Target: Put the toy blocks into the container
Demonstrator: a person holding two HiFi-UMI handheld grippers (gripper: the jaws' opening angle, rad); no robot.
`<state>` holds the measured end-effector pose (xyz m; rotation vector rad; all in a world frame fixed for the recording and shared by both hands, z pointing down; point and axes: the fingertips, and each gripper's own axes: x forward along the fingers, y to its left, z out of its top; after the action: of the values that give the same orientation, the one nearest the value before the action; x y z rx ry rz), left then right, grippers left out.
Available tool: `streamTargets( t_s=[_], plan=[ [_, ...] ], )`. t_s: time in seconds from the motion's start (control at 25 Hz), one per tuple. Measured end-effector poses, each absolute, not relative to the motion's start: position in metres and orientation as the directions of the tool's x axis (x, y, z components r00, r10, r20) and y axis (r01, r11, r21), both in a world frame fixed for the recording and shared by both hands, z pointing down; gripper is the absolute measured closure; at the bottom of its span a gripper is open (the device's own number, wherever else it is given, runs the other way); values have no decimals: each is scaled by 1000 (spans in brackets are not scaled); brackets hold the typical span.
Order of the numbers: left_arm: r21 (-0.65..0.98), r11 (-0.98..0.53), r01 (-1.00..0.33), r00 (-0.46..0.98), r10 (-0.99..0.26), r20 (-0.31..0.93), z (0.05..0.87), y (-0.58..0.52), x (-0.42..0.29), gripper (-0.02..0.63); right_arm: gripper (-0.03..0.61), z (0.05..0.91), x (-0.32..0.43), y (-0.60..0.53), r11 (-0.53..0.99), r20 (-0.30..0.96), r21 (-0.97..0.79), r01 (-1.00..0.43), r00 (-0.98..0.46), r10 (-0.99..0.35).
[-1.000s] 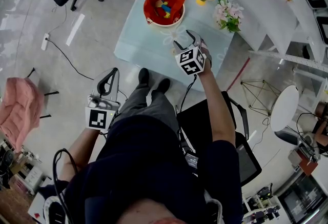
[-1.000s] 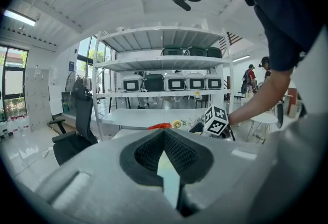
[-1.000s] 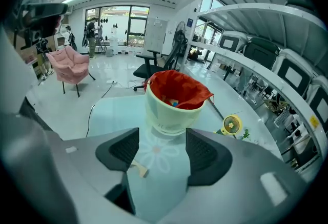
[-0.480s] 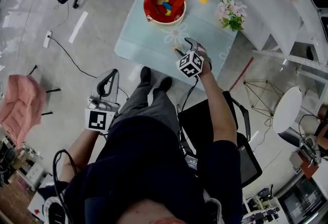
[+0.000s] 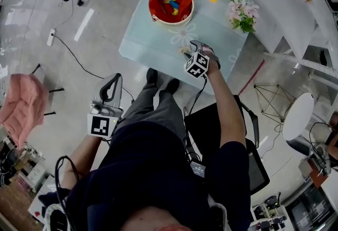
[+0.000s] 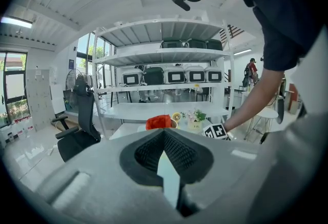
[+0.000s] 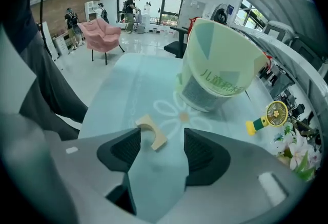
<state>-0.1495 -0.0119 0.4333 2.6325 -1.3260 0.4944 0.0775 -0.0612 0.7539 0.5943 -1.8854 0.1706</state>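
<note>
1. 1 arch-shaped wooden block lies flat on the pale table, near its front edge and well short of the container. It is the only loose block these views show.
2. 2 jaws of the right gripper stand spread and point steeply down. The wooden block shows in the gap just past their tips, closer to 1 pad. Neither pad presses on it, so the gap likely serves to straddle the piece before pinching.
3. Several coloured blocks already lie in the container's red inside, which suggests the task is close to done.
4. 0 things sit in the left gripper. Its jaws are pressed together, and it hangs off the table beside the person's leg, apparently parked clear of the working arm.
5. 1 risk: the block sits off-centre, so a closing pad may push it aside.
</note>
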Motion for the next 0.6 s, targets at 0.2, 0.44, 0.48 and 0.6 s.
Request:
streamTargets(
  t_s=[0.2, 0.44, 0.48, 0.6],
  plan=[
    [-13, -593, -805, 548, -752, 366, 437, -11, -148, 611, 318, 771, 81, -61, 889, 922, 144, -436, -267, -280],
    [-11, -586, -810, 538, -751, 384, 444, -12, -151, 611, 345, 785, 80, -62, 908, 931, 140, -394, -261, -257],
    [-12, -586, -810, 537, -751, 385, 444, -12, -151, 611, 350, 786, 80, -62, 910, 932, 136, -392, -260, -251],
    [-12, -585, -811, 536, -751, 387, 444, -11, -152, 611, 357, 790, 79, -59, 918, 937, 121, -378, -262, -232]
  ],
)
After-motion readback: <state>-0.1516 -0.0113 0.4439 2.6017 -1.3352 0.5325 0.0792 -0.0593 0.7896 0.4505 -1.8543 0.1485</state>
